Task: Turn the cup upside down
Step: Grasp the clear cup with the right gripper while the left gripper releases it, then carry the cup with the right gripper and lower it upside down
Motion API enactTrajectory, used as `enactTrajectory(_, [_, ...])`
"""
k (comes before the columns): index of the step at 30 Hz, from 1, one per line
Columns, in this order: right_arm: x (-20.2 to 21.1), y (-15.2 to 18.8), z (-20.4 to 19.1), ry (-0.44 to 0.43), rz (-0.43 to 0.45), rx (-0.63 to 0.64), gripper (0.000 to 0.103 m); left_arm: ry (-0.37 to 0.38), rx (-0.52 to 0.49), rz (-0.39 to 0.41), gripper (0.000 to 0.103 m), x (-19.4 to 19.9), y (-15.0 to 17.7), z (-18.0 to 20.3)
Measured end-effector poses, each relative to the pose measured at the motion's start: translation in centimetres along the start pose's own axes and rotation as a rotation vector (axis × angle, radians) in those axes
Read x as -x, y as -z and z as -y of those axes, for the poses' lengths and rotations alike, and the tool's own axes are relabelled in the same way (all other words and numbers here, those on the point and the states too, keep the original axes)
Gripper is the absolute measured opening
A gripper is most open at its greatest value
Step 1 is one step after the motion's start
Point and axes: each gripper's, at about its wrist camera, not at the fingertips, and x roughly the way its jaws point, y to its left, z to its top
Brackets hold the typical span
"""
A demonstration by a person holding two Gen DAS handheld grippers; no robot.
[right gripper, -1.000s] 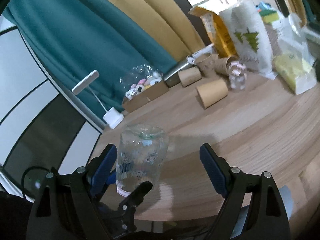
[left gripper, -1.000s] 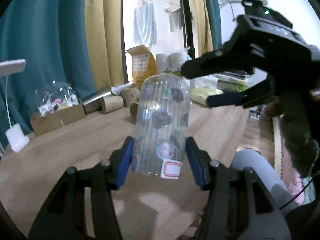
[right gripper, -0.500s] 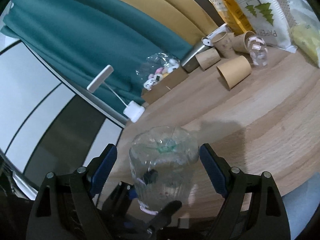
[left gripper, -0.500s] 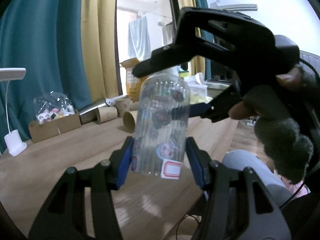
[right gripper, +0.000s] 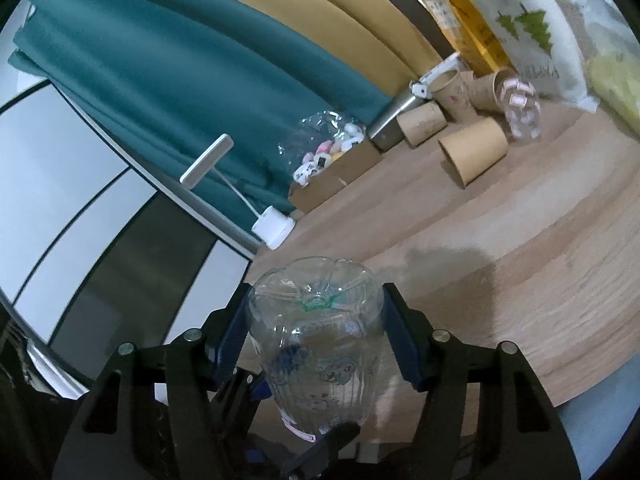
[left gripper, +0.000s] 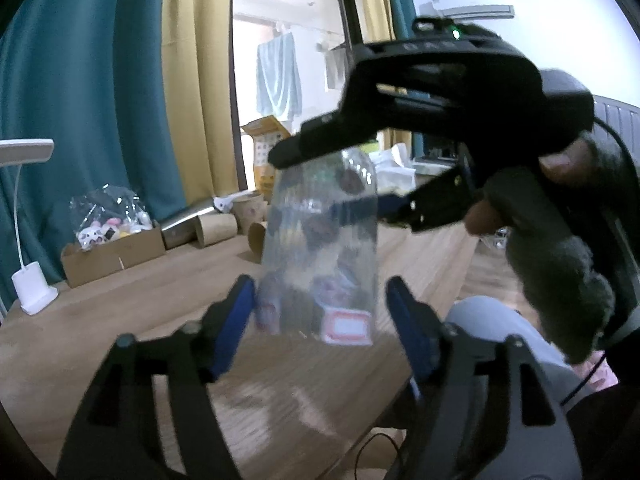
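A clear ribbed plastic cup [left gripper: 320, 248] with cartoon stickers and a red-bordered label is held in the air, closed base up, above the wooden table [left gripper: 120, 320]. My left gripper [left gripper: 320, 316] sits around its lower part, blue pads a little apart from its sides. My right gripper [right gripper: 316, 336] is shut on the cup [right gripper: 316, 344] near its base end, blue pads pressed to both sides. In the left wrist view the right gripper [left gripper: 340, 176] reaches in from the right over the cup's top.
At the table's far side are several brown paper cups [right gripper: 472, 148], a steel tumbler [left gripper: 188, 224], a small clear cup [right gripper: 520, 112], a cardboard box with a bag of toys [left gripper: 108, 240], a white desk lamp [left gripper: 32, 292] and paper bags [right gripper: 520, 28]. The table edge is close.
My right gripper has come in over the cup's base and closed on it. My left gripper's jaws have widened off the cup's sides.
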Motion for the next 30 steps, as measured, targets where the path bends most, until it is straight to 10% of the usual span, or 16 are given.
enactTrajectory(12, [-1.2, 1.0, -0.7, 0.316, 0.152, 0.266, 0.067, -0.099, 0.127, -0.022, 0.083, 1.1, 0.7, -3.7])
enactTrajectory(30, [-5.3, 5.6, 0.7, 0.427, 0.258, 0.451, 0.067, -0.228, 0.342, 0.031, 0.083, -0.7, 0.5, -11.1])
